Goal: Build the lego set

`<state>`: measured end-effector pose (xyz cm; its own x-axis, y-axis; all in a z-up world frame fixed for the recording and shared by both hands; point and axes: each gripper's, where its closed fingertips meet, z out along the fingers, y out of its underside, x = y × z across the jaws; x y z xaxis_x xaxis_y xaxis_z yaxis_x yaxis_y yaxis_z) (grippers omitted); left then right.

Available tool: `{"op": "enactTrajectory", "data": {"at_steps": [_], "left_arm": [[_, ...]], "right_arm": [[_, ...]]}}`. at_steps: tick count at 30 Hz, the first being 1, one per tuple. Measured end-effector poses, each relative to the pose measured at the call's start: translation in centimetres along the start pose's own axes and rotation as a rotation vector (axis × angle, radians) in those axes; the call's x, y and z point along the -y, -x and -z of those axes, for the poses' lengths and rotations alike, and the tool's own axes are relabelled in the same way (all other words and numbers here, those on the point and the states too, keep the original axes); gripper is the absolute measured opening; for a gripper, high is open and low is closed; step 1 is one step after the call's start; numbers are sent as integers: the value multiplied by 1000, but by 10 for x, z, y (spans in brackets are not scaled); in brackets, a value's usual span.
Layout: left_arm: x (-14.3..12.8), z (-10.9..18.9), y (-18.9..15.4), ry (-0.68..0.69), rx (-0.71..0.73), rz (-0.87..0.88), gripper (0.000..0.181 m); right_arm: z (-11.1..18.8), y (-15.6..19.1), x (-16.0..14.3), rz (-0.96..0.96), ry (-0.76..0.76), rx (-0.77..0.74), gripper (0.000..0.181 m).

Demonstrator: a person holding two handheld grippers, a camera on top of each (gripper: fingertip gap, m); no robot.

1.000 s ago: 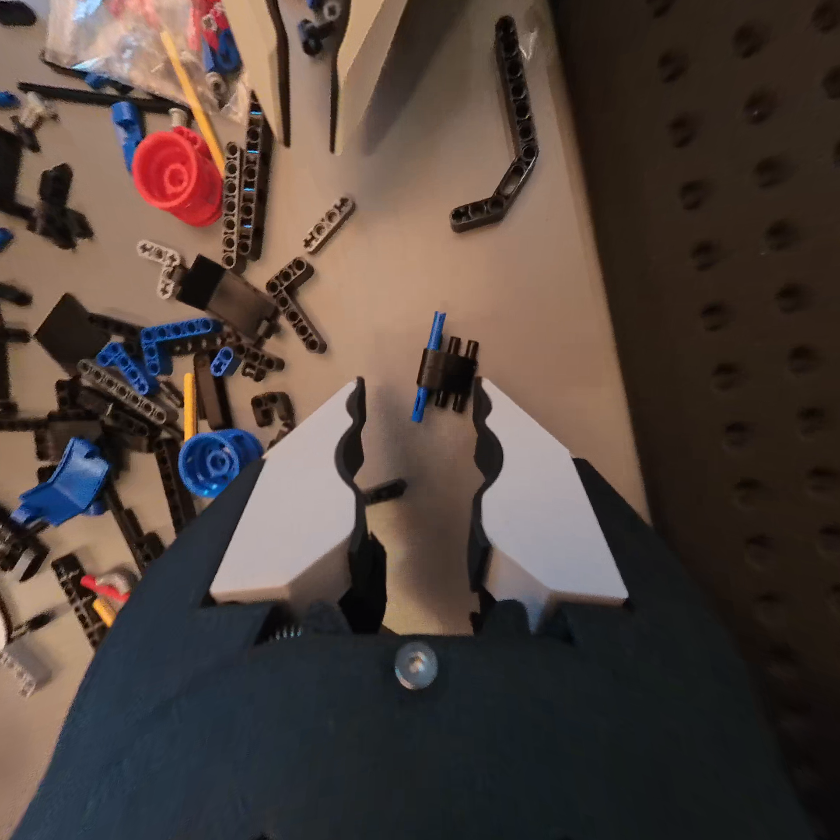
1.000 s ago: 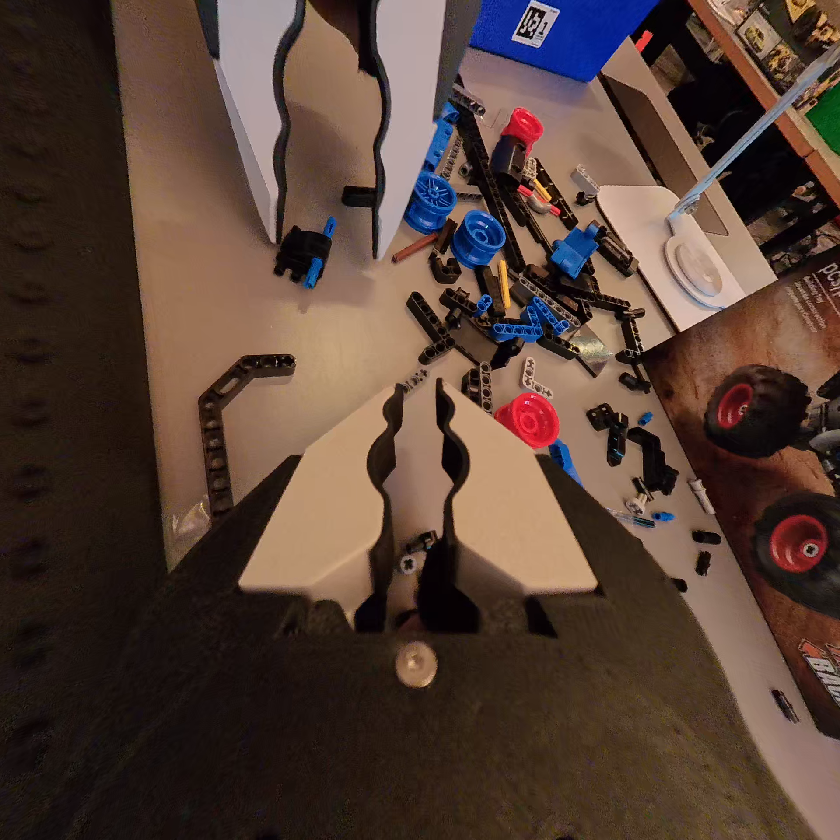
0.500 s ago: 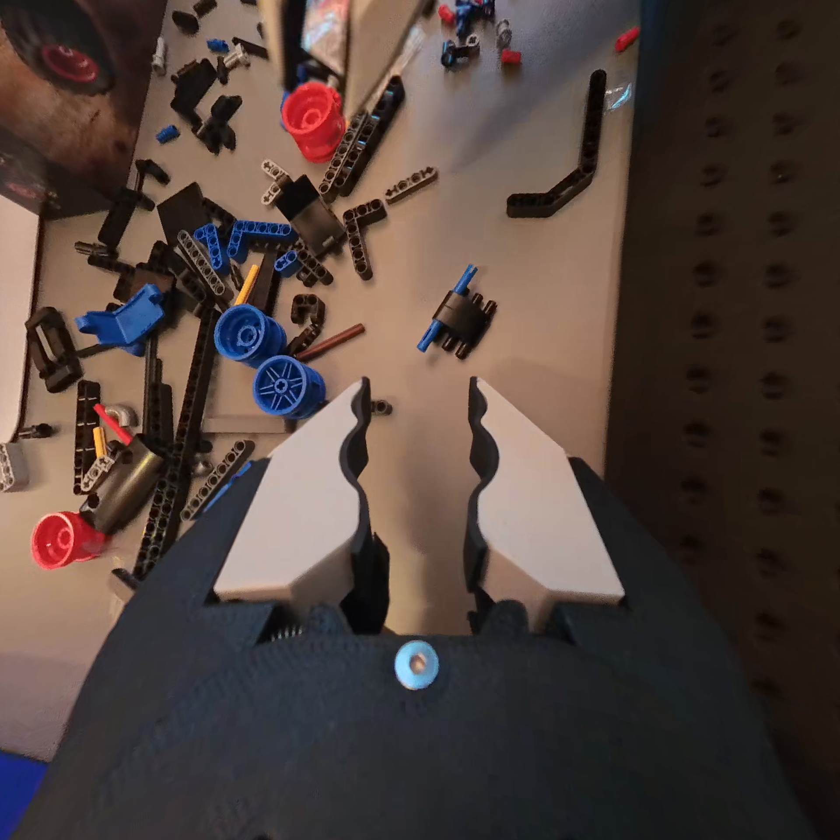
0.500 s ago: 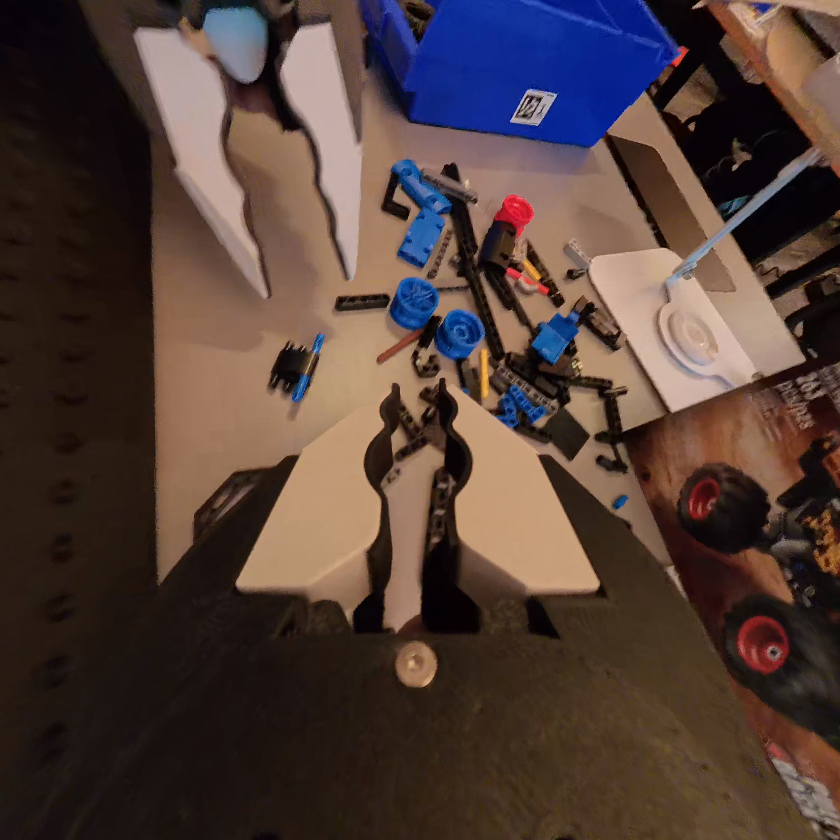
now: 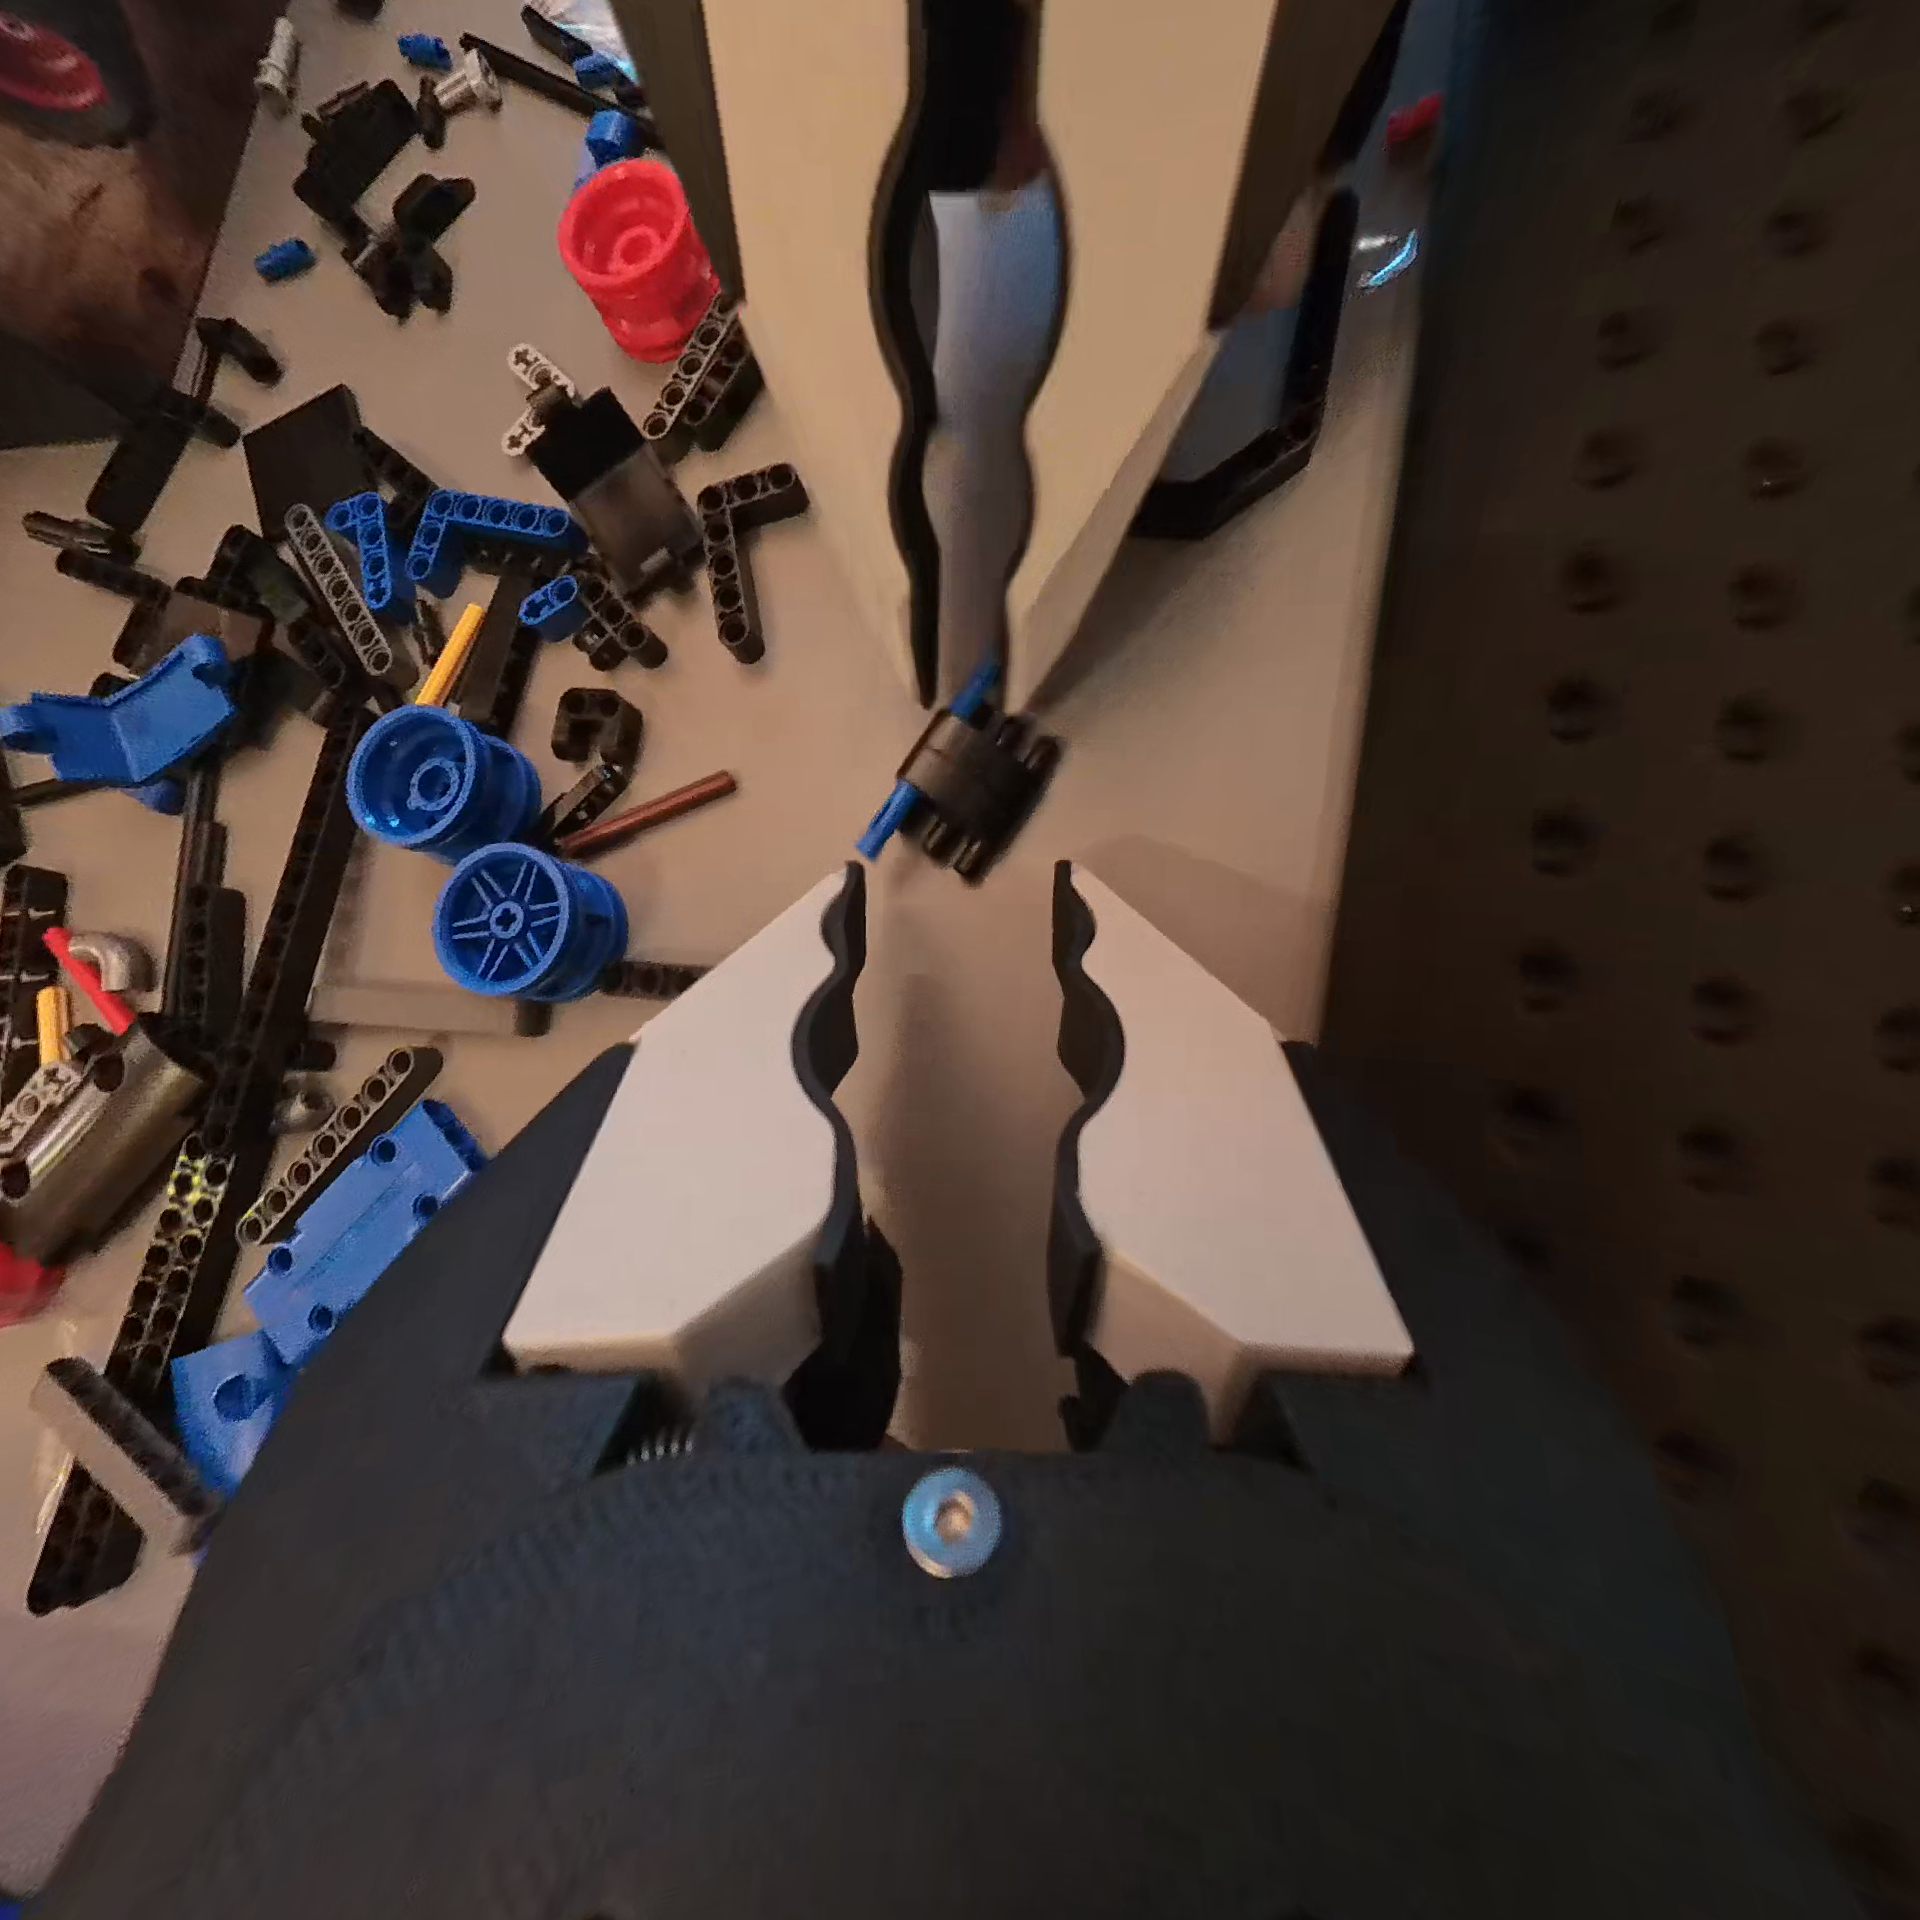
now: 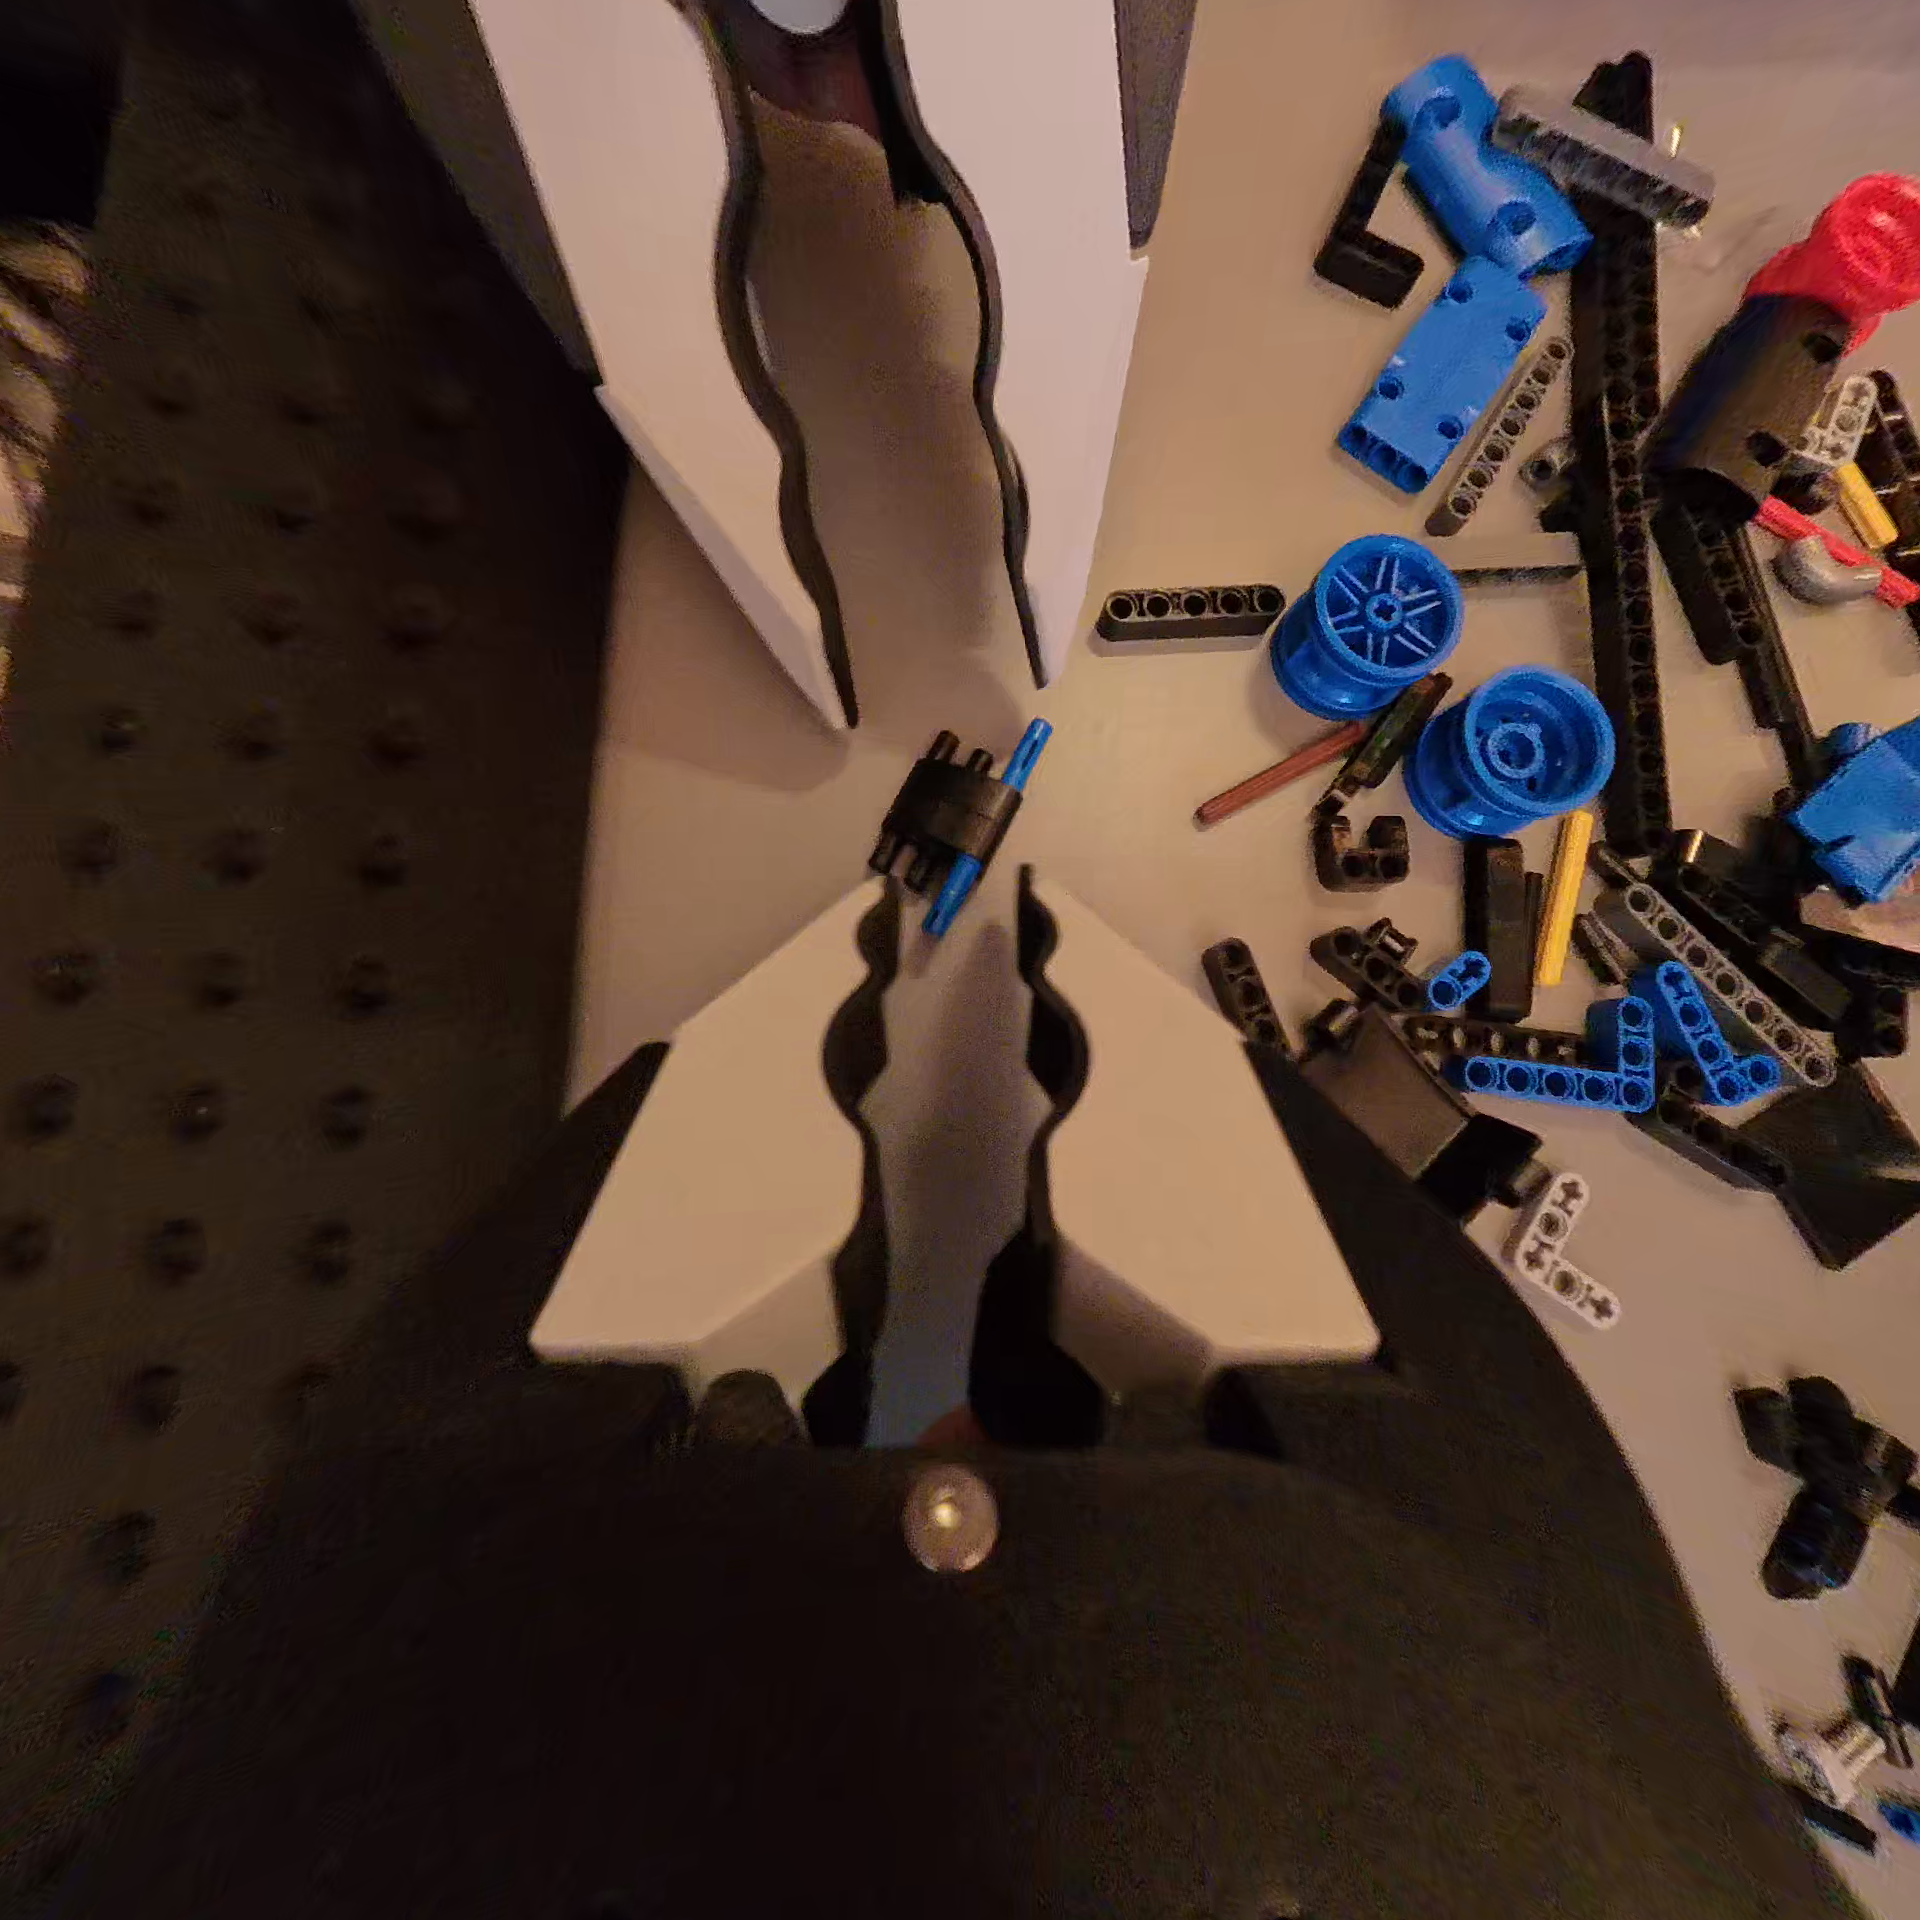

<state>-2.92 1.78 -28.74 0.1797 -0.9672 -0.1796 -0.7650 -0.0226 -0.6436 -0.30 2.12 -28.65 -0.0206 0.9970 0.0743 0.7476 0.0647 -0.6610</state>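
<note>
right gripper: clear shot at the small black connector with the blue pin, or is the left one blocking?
Probably yes. The right gripper is open with its tips just short of the black connector, bare table between them. The left gripper points in from the far side, also open, not touching the piece.

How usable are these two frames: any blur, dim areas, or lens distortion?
Left wrist view: warm dim light, the opposing right gripper motion-smeared, small black-and-blue assembly fairly sharp. Right wrist view: pegboard nearly black, edge parts soft, left gripper stretched by the wide-angle lens.
</note>
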Motion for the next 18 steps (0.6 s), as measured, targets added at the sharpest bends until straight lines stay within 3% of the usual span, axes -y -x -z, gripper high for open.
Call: {"op": "enactTrajectory", "data": {"at_steps": [2,6,11,15,18], "left_arm": [[3,-2,-2,-13,3,12,34],[6,-1,4,-35,70,30,37],[15,18,27,-149,177,106,47],[27,38,36,-296,162,181,48],[29,43,32,-339,113,183,36]], "right_arm": [[-5,-3,-3,0,26,-21,2],[-3,-7,-1,12,2,-48,2],[16,-22,30,-67,-182,-84,2],[21,-21,50,-22,-224,-60,2],[17,-24,56,44,-203,-67,2]]}}
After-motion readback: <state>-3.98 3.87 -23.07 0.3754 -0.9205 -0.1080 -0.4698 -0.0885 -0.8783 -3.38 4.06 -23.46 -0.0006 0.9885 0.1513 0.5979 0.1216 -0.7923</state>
